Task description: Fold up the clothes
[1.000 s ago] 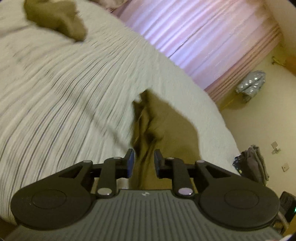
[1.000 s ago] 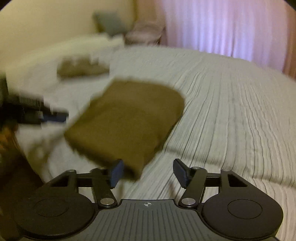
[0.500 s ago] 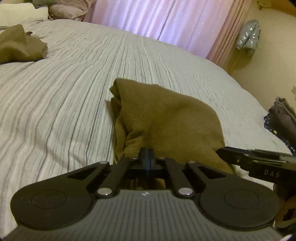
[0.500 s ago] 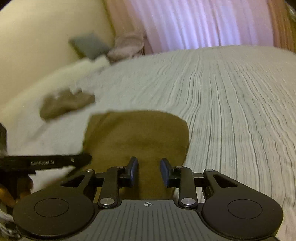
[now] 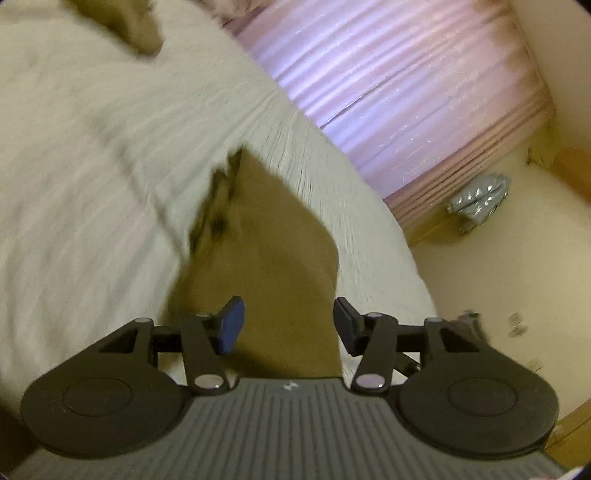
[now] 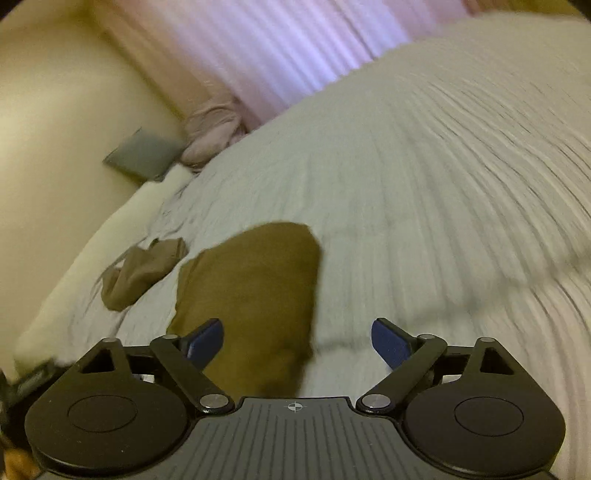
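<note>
A folded olive-brown garment [image 5: 273,251] lies flat on the striped white bedspread [image 5: 92,177]. In the right wrist view the same garment [image 6: 255,291] shows as a rough rectangle. My left gripper [image 5: 288,326] is open just above its near edge, holding nothing. My right gripper [image 6: 297,341] is open wide, its left finger over the garment's near right corner, nothing between the fingers. A second, crumpled brown garment [image 6: 140,273] lies to the left, near the pillows; in the left wrist view that crumpled garment [image 5: 140,22] sits at the top. Both views are motion-blurred.
Pink curtains [image 5: 388,92] hang beyond the bed. A grey cushion [image 6: 142,155] and a pinkish bundle [image 6: 212,129] rest at the headboard wall. A silver bag [image 5: 480,199] sits on the floor by the curtain. The bedspread [image 6: 443,184] stretches wide to the right.
Both grippers have opened and let go of the folded garment, which now rests on the bed. Both have pulled back and tilted; the views swing with blur.
</note>
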The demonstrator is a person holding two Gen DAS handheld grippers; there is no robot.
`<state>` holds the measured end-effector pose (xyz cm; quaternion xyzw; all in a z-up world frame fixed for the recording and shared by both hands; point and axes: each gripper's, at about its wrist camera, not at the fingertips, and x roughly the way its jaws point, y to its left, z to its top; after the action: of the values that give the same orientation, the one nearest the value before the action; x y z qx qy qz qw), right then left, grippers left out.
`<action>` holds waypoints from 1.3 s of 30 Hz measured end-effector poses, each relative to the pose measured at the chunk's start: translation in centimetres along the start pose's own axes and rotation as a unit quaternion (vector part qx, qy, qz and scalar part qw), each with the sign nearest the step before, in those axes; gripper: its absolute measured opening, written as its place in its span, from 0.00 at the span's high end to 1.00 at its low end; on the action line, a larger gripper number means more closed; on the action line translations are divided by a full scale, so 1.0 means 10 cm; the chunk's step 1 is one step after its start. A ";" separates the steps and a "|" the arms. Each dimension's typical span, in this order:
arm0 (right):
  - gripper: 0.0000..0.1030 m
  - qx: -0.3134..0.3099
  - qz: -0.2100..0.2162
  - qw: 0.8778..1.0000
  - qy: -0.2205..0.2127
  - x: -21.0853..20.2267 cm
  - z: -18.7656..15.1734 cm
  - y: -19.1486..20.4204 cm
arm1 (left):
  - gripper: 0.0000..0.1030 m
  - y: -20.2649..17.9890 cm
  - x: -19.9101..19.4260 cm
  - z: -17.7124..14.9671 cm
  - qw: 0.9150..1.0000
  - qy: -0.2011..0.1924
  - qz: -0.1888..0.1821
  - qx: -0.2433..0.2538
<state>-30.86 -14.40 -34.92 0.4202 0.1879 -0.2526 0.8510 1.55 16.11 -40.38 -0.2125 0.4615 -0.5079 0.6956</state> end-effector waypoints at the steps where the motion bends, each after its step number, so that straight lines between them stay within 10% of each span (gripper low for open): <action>1: 0.12 0.020 0.001 1.000 0.006 -0.05 -0.03 -0.08 | 0.53 0.04 0.03 -0.08 1.000 0.003 0.000 -0.018; 12: 0.12 0.091 0.030 0.995 0.017 -0.35 -0.09 -0.31 | 0.56 0.38 0.49 -0.40 0.986 -0.027 0.008 -0.163; 14: 0.12 0.095 0.033 0.995 0.016 -0.36 -0.10 -0.32 | 0.70 0.39 0.55 -0.40 0.986 -0.037 0.011 -0.163; 15: 0.12 0.097 0.034 0.995 0.016 -0.33 -0.11 -0.31 | 0.93 0.38 0.56 -0.38 0.988 -0.037 0.012 -0.151; 21: 0.12 0.094 0.038 0.995 0.016 -0.17 0.05 -0.34 | 0.94 0.29 0.25 0.09 0.998 0.000 0.000 -0.059; 38: 0.13 0.154 0.161 0.970 0.093 0.83 0.46 -0.43 | 0.82 0.93 0.05 0.20 0.991 0.005 -0.003 -0.136; 39: 0.25 0.149 0.161 0.971 0.095 0.90 0.48 -0.41 | 0.81 0.91 0.05 0.20 0.991 0.003 -0.001 -0.136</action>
<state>-25.55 -22.85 -39.50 0.5891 0.1577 -0.0964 0.7866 7.91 18.90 -46.60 -0.3038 0.5285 -0.4417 0.6583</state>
